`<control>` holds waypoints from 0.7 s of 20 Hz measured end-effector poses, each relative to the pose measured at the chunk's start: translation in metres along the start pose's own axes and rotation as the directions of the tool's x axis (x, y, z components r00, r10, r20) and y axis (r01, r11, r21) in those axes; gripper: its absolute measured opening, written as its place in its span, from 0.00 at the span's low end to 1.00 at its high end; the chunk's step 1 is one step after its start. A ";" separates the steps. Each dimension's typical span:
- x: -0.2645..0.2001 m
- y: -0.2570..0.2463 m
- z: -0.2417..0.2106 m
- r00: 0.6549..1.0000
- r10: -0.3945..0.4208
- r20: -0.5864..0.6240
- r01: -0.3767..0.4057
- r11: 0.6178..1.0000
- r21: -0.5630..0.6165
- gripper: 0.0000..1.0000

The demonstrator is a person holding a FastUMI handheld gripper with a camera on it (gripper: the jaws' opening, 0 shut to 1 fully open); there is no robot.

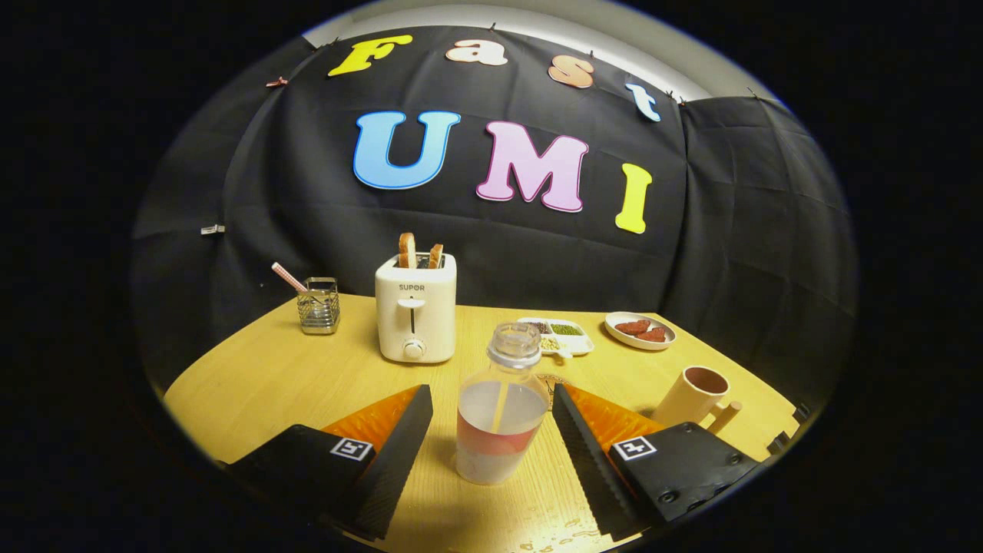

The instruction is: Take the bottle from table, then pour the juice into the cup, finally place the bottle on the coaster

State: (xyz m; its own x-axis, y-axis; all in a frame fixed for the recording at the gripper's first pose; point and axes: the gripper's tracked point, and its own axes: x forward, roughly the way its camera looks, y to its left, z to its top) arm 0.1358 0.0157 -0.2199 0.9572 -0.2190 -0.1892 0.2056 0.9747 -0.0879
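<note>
Bottle (501,411), clear with reddish band, stands upright between the released claw's (491,415) fingers.

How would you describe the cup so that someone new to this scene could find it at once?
Start at the white toaster at the back of the wooden table. Go past the bottle standing between the open gripper fingers. The cup stands beyond it: tan, with a handle, unlike the flat plate behind.
</note>
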 end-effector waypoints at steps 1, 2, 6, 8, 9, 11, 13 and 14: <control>0.005 -0.001 -0.004 1.000 -0.005 -0.001 0.005 1.000 0.005 0.97; 0.010 -0.001 -0.008 1.000 -0.007 -0.004 0.007 1.000 0.013 0.97; 0.025 -0.005 -0.025 0.999 -0.025 -0.022 0.026 0.999 0.022 0.97; 0.030 -0.006 -0.033 0.999 -0.024 -0.041 0.025 0.999 0.023 0.97; 0.031 -0.006 -0.035 0.999 -0.022 -0.046 0.023 1.000 0.021 0.97; 0.033 -0.006 -0.035 0.999 -0.015 -0.047 0.016 1.000 0.012 0.97; 0.035 -0.007 -0.034 0.999 -0.010 -0.041 0.010 1.000 0.010 0.97; 0.037 -0.006 -0.034 0.999 -0.005 -0.041 0.006 1.000 0.015 0.95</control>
State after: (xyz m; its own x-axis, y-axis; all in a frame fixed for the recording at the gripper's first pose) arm 0.1626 0.0000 -0.2593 0.9469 -0.2255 -0.2291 0.2140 0.9740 -0.0742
